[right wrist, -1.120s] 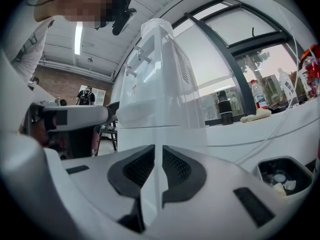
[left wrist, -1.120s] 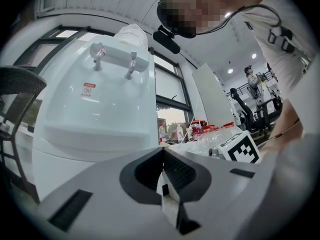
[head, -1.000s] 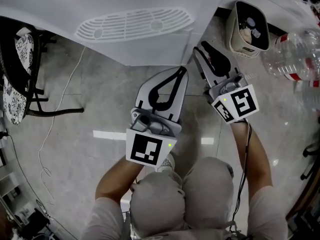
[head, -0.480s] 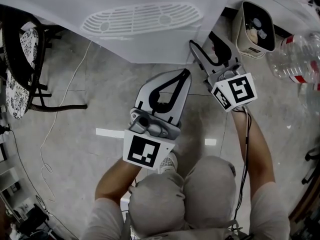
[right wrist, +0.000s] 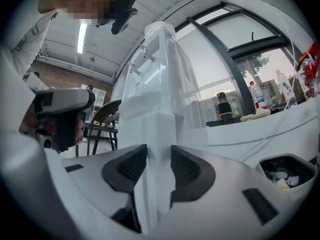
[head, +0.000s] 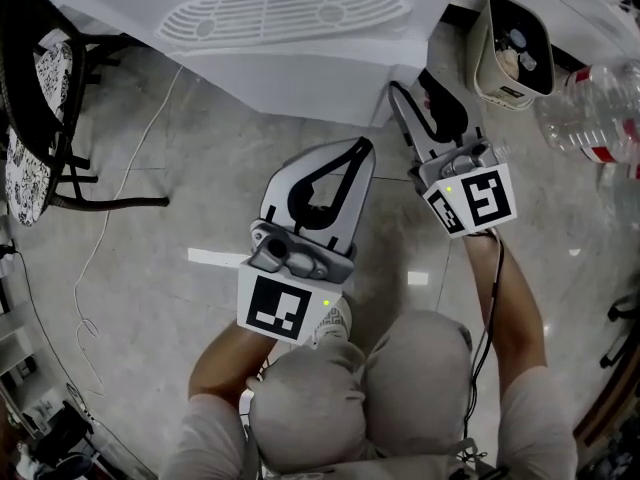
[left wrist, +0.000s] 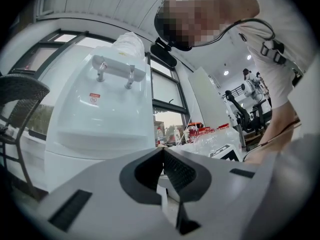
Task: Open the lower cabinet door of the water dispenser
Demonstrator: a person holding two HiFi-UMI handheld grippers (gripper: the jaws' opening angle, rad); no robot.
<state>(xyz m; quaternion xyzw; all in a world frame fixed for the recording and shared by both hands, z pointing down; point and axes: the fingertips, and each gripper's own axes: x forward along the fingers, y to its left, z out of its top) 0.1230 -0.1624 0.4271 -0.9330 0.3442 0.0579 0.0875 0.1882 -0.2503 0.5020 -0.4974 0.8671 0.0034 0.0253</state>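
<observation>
Left tongs (head: 366,144): closed tip to tip, empty, just short of water dispenser (head: 300,63), which sits dead ahead of both tongs. Right tongs (right wrist: 159,159): jaws apart, just been closing, dispenser's lower front corner edge in gap, pad contact unclear. Bin (head: 507,48) and bottles (head: 590,108) to right of right tongs.

the white water dispenser (head: 300,68) stands upright on the floor (head: 200,198), with two taps (left wrist: 116,73) above a slotted drip tray (head: 285,13). its lower cabinet door (left wrist: 70,166) is plain white; whether it is shut or ajar cannot be told.
</observation>
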